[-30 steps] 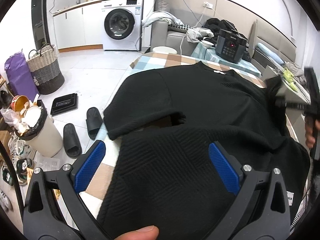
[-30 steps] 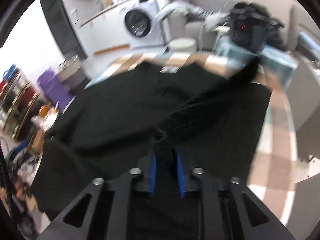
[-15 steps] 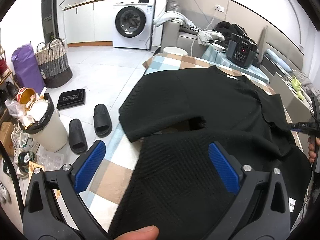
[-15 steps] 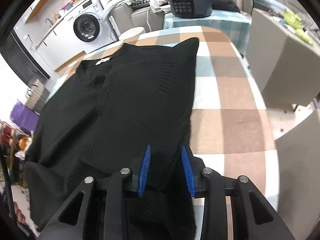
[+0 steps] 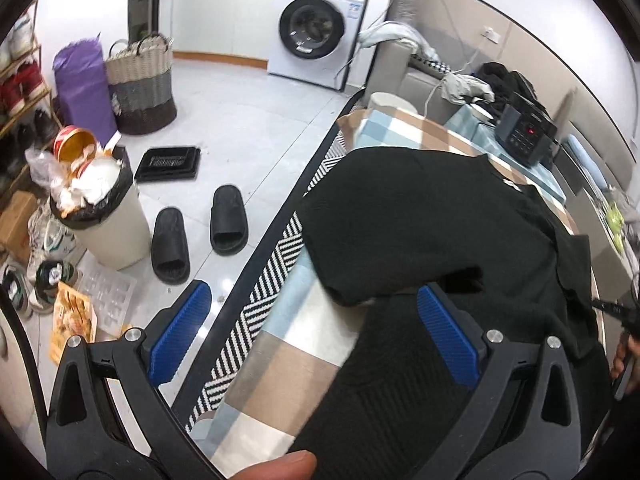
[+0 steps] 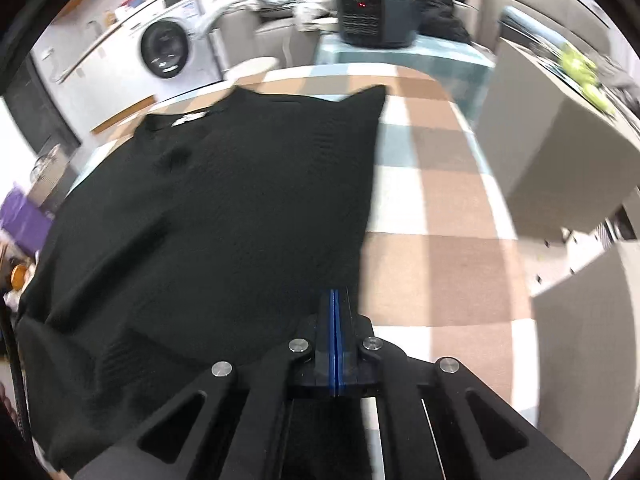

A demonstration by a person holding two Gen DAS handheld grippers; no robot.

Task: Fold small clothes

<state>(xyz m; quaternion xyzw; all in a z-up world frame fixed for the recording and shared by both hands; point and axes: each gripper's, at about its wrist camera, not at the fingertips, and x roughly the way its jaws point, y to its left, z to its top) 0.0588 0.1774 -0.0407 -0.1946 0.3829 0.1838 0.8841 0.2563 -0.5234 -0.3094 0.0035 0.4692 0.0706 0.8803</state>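
The right gripper, its blue pads spread around a fold of cloth half a second ago, has just snapped its jaws flat together, and nothing shows between them now: the black textured knit short-sleeved top lies under and ahead of the closed tips, let go rather than held. Over the same second the left gripper has slid towards the table's left edge, so that the white floor, a pair of black slippers and a black-and-white zigzag rug now fill the left half of its view; its blue pads stand wide apart, with nothing pinched, one over the floor side and the other above the cloth. Read together, this looks like the end of the right-side fold and the start of a reach for the left sleeve (a judgement, not a thing seen). The top rests on the checked tablecloth in blue, tan and white, neckline and white label at the far end, near a black cooker. Its right edge runs in a long straight line down the cloth, already turned inward, while the left sleeve is spread out, hanging near the table's edge. The hem nearest the grippers bunches up and overlaps the body.
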